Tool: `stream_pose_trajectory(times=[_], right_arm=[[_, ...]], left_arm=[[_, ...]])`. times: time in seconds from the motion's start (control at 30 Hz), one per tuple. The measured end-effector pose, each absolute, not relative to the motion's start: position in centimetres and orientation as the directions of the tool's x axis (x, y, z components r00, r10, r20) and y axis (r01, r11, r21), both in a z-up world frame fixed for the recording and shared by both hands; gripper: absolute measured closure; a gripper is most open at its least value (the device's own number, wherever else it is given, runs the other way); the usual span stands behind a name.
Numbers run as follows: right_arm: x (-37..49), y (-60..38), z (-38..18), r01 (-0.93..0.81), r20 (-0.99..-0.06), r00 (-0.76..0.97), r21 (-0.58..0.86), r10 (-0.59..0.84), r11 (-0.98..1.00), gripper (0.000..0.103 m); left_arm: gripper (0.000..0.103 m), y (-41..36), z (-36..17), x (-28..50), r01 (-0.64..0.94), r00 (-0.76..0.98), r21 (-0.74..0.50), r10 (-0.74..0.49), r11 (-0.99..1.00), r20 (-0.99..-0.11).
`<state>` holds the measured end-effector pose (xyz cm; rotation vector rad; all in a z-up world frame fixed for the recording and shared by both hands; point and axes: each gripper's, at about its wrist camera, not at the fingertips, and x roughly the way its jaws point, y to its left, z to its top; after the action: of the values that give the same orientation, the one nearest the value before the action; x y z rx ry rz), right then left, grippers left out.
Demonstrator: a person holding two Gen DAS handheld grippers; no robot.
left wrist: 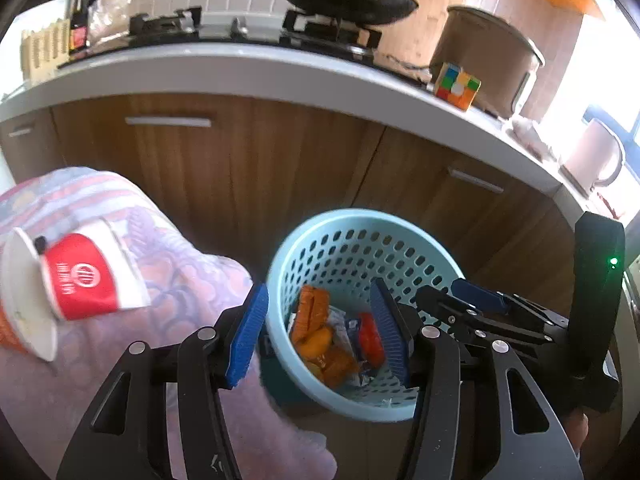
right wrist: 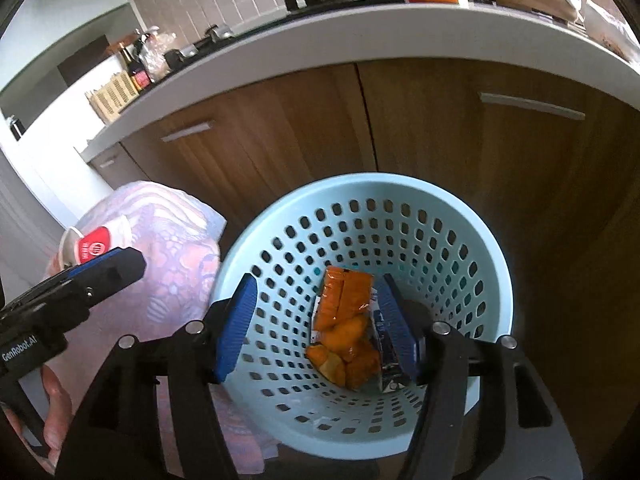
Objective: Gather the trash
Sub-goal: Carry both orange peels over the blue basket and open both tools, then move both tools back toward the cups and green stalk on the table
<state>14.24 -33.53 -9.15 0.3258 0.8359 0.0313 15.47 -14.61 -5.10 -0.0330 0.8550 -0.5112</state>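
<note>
Remaining trash lies left of the left claw; basket is under both claws.

Patterned cloth surface (left wrist: pixel 168 288) is seen left of the blue perforated basket (left wrist: pixel 432 264), in front of the wooden cabinets (left wrist: pixel 240 168) under the worktop (left wrist: pixel 248 76). Orange and red-blue wrappers (left wrist: pixel 320 340) are already in the basket. Red-and-white paper cup (left wrist: pixel 80 280) is lying on its side on the cloth, long axis roughly left-right, open mouth to the left. Left claw (left wrist: pixel 320 332) is held wide open and empty, straddling the basket's near-left wall; the cup is up-left of it. Right claw (right wrist: pixel 316 328) is also open and empty over the basket, farther from the cup. Left judged the nearer one for the pick.
</note>
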Motion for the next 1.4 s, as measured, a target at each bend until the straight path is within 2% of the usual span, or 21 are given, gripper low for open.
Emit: stream_pose_trajectory(times=[0.47,0.83,1.23,1.33,1.4], right_arm=[[11.0,-28.7,-2.7,-0.051,-0.605,0.767,0.275,0.214,0.960,0.044],[8.7,-19.3,1.2,-0.256,-0.529,0.783,0.208,0.329,0.944,0.044],[8.3,-6.3,0.3,-0.444,-0.543,0.718,0.125,0.436,0.887,0.045],[8.7,-3.8,-0.6,-0.470,-0.549,0.703,0.118,0.452,0.875,0.052],[9.1,-2.0,-1.4,-0.477,-0.557,0.698,0.108,0.451,0.872,0.062]], left_arm=[[0.050,-7.5,2.2,10.4,0.376,0.701,-0.218,-0.430,0.901,-0.568],[0.046,3.7,4.3,6.2,0.216,0.809,-0.241,-0.312,0.946,-0.498],[0.046,17.9,0.4,4.1,-0.035,0.822,-0.321,-0.156,0.946,-0.548],[0.046,20.5,-0.8,3.8,-0.090,0.811,-0.316,-0.114,0.945,-0.573],[0.046,21.8,-1.6,3.6,-0.118,0.803,-0.313,-0.095,0.942,-0.589]])
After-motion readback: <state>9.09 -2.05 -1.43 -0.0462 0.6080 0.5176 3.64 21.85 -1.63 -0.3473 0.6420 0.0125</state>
